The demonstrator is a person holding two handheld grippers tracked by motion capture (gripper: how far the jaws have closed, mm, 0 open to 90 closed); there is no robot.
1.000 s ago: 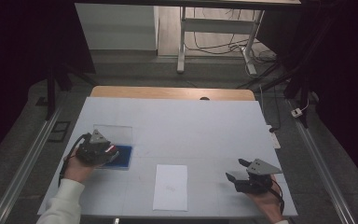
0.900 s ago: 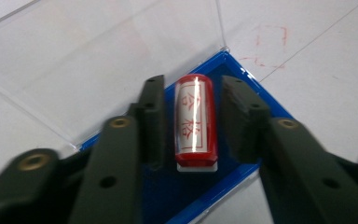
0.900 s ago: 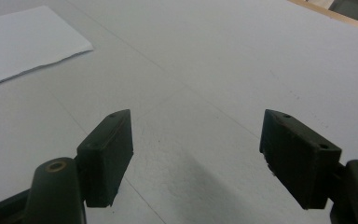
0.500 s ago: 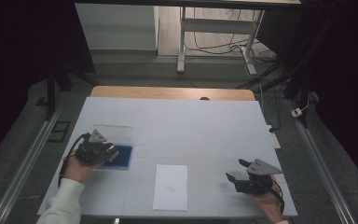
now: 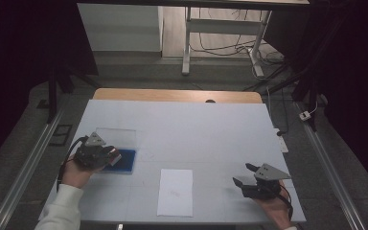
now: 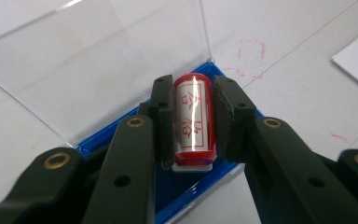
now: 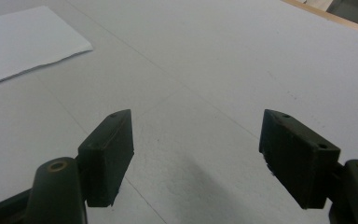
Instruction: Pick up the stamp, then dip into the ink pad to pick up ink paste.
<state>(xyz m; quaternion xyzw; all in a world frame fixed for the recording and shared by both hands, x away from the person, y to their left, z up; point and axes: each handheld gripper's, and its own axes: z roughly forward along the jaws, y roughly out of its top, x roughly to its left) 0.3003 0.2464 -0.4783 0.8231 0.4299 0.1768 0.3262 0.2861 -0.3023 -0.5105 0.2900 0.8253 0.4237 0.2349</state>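
Left claw (image 6: 193, 119) clenched on the red stamp (image 6: 193, 116), centre of the left gripper view, stamp sitting in the blue case (image 6: 186, 186) with its clear lid (image 6: 98, 70) open. Right claw (image 7: 196, 154) released over bare surface (image 7: 214, 56), paper sheet (image 7: 23, 42) upper left.
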